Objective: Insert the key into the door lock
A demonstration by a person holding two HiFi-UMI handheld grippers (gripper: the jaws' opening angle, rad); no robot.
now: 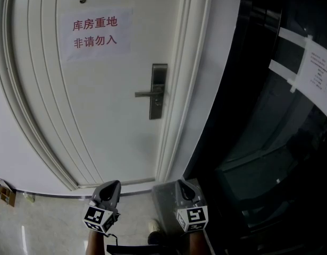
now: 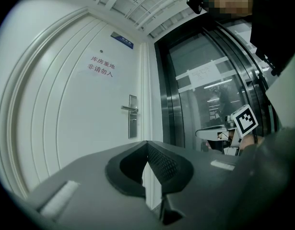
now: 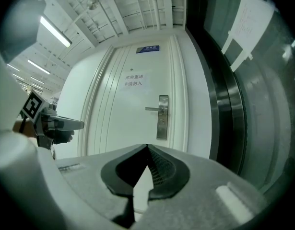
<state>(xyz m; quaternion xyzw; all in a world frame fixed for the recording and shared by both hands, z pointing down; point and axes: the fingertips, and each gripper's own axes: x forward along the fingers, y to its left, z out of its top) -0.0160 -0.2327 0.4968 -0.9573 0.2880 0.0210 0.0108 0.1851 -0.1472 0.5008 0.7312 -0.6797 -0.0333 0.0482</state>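
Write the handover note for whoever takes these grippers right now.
Left claw: shut, nothing seen between its tips.
Right claw: shut, likewise empty.
Both point at the white door, well short of it.
Lock plate with lever handle sits on the door's right edge.
No key shows in any view.
Done: nothing yet.
Left: find the key, reach the lock, insert it.

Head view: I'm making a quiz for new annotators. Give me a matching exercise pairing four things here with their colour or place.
Things:
1. door
2. lock plate
3. paper sign
4. glass panel

Descriptions:
A. bears red characters
B. dark, to the right of the door
C. white
D. silver metal, at the door's right edge

Pairs: 1-C; 2-D; 3-A; 4-B
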